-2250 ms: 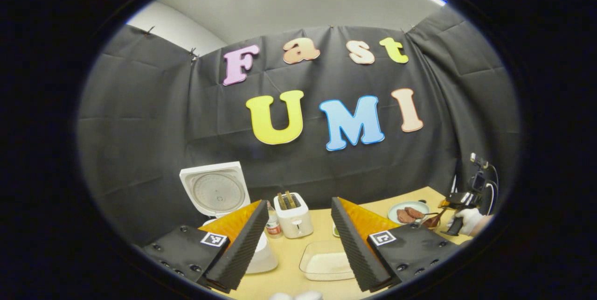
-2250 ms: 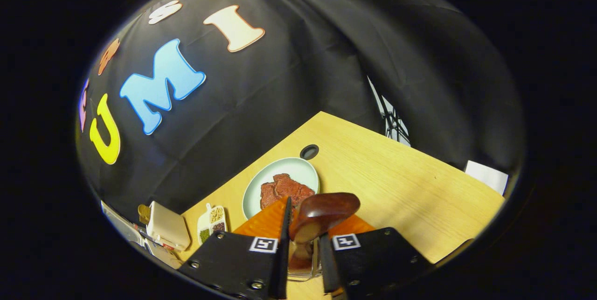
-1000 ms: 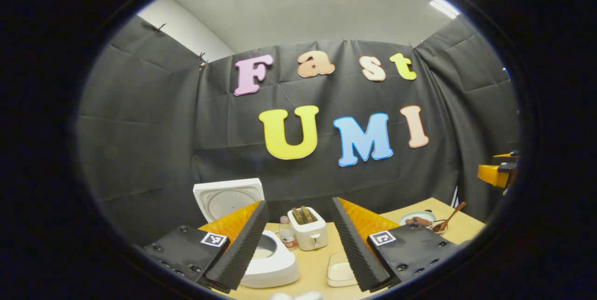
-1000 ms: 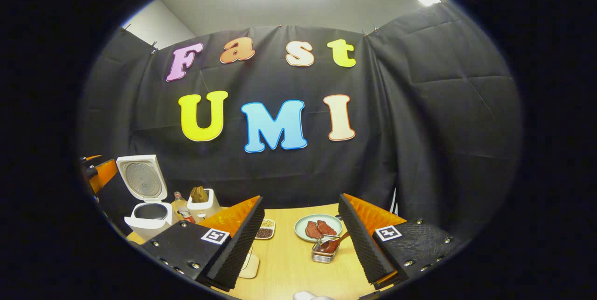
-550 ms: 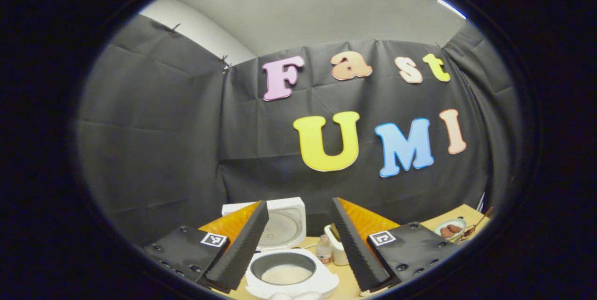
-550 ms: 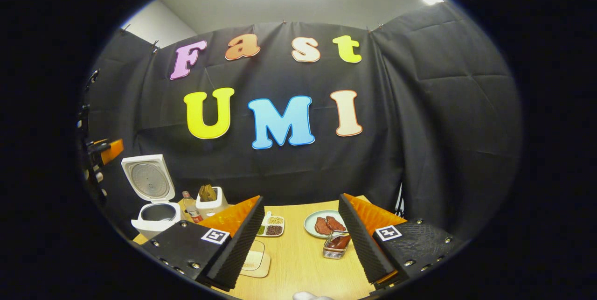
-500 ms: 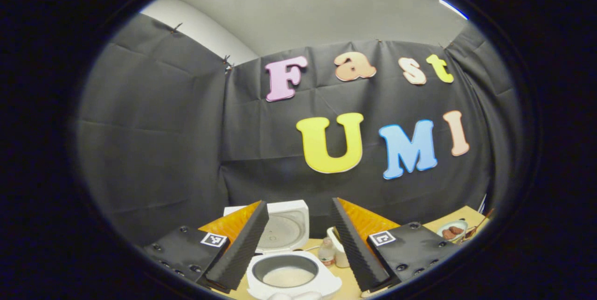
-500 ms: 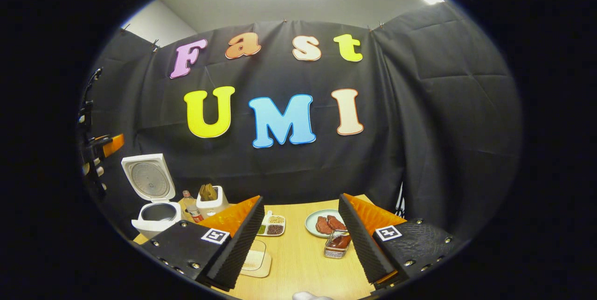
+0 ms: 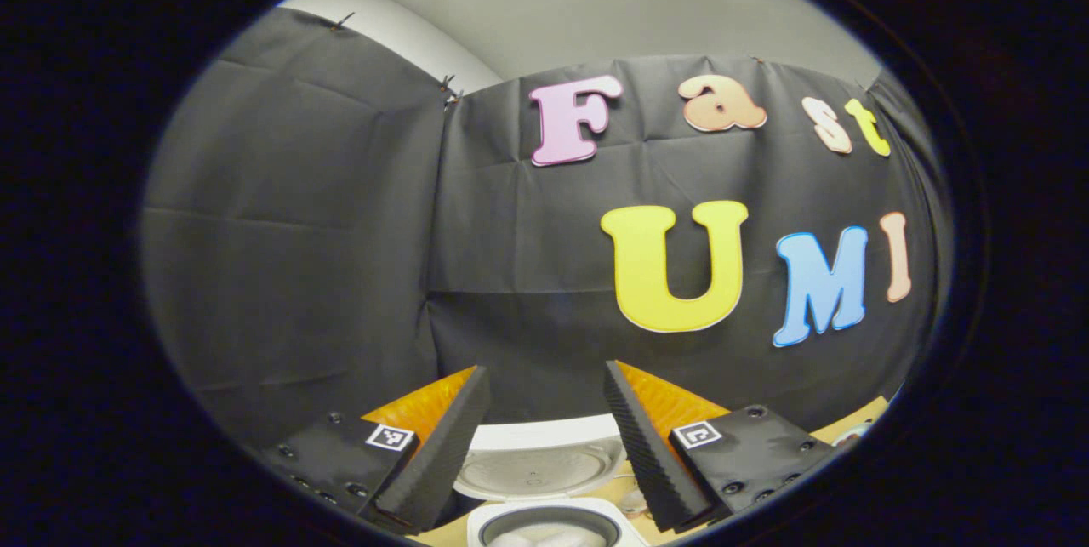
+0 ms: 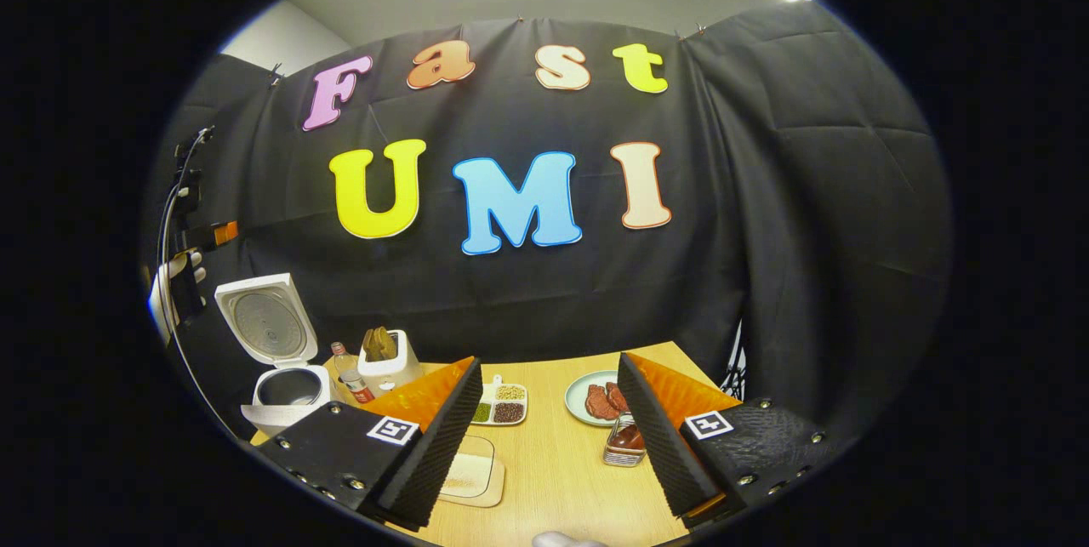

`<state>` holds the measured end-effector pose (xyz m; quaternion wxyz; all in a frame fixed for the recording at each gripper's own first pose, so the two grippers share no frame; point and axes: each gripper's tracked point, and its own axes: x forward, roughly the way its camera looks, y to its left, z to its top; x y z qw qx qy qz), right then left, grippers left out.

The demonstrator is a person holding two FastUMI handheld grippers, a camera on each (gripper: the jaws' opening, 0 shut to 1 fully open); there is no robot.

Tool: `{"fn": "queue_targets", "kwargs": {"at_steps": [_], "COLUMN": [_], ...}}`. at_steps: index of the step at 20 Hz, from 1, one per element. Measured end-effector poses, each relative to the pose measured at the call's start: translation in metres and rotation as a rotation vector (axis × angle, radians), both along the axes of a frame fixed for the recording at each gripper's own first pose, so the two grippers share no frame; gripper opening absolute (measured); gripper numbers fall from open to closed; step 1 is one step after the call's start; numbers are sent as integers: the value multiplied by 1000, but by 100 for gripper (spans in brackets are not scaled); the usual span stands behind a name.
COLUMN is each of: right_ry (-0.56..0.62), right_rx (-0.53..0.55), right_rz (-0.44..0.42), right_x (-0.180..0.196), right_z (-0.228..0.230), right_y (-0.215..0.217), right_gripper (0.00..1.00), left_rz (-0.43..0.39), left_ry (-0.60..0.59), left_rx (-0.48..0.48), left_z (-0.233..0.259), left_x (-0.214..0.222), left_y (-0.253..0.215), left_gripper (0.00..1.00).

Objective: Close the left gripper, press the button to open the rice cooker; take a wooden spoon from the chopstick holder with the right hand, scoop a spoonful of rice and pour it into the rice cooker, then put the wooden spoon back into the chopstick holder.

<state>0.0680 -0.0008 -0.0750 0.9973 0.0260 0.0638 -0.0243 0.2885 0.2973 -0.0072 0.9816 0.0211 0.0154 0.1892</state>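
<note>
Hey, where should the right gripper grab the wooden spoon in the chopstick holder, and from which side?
Grip the wooden spoon where its brown end rises above the rim of the chopstick holder, coming down from above with the right gripper open. The holder's walls enclose the rest, so a side approach looks blocked.

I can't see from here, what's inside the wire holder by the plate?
In the right gripper view, the chopstick holder holds the wooden spoon, dark bowl uppermost. The right finger covers its edge, hiding anything else inside.
</note>
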Motion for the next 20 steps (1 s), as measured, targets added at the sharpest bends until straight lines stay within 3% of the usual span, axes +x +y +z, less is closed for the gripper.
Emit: {"fn": "queue_targets", "kwargs": {"at_steps": [6,10,14,15,16,18,20], "right_ry": [50,69,75,76,78,93,99], "right_rx": [-29,-25,-15,-14,-13,-7,20], "right_rz": [3,11,19,19,20,24,32], "right_x": [16,18,18,19,19,18,18], "right_z": [-13,-16,-20,-22,-23,-29,-32], "right_y": [12,17,19,17,16,15,16], "right_gripper": [98,98,98,93,98,98,98], "left_rz": [42,59,69,74,74,75,74], "left_ry": [112,202,235,249,251,268,287], "left_rx": [-9,-38,-98,-120,-129,-139,-147], "left_z": [-65,-104,-126,-130,-131,-131,-131], "left_x": [71,95,100,99,99,92,83], "left_y": [42,54,52,50,48,44,38], "left_gripper": [94,94,95,95,94,98,94]}}
